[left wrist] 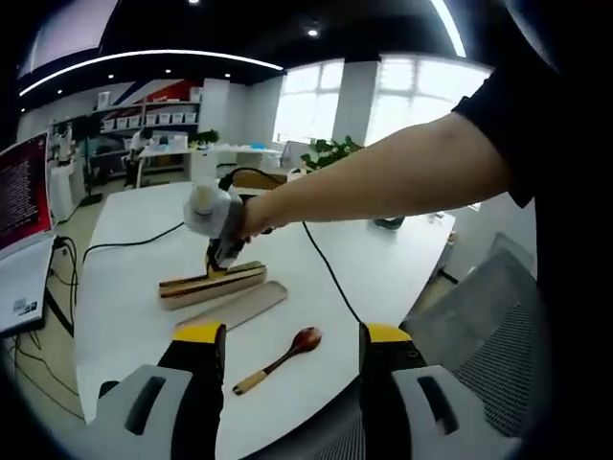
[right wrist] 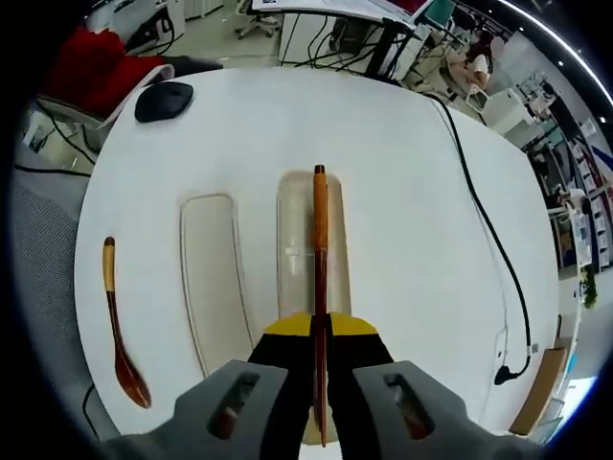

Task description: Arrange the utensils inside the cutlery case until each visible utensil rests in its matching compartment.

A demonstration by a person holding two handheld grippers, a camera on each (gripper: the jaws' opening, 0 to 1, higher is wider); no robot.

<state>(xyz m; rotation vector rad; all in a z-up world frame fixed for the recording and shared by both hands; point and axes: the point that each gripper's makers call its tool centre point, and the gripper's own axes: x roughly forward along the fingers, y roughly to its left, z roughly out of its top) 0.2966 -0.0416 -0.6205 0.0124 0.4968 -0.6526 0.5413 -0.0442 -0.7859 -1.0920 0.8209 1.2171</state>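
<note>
1 chopstick (right wrist: 320,240) in right gripper (right wrist: 320,331)

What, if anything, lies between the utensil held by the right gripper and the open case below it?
Nothing visible. The right gripper holds the chopsticks directly over the case tray; the lid and wooden spoon lie off to one side.

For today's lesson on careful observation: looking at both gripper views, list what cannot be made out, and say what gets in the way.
- Right gripper view: the near end of the chopsticks is covered by the right gripper, so how they end is hidden.
- Right gripper view: the near end of the case lies under that gripper.
- Left gripper view: text on the red screen is too small.
- Left gripper view: the case's compartments are seen edge-on.
</note>
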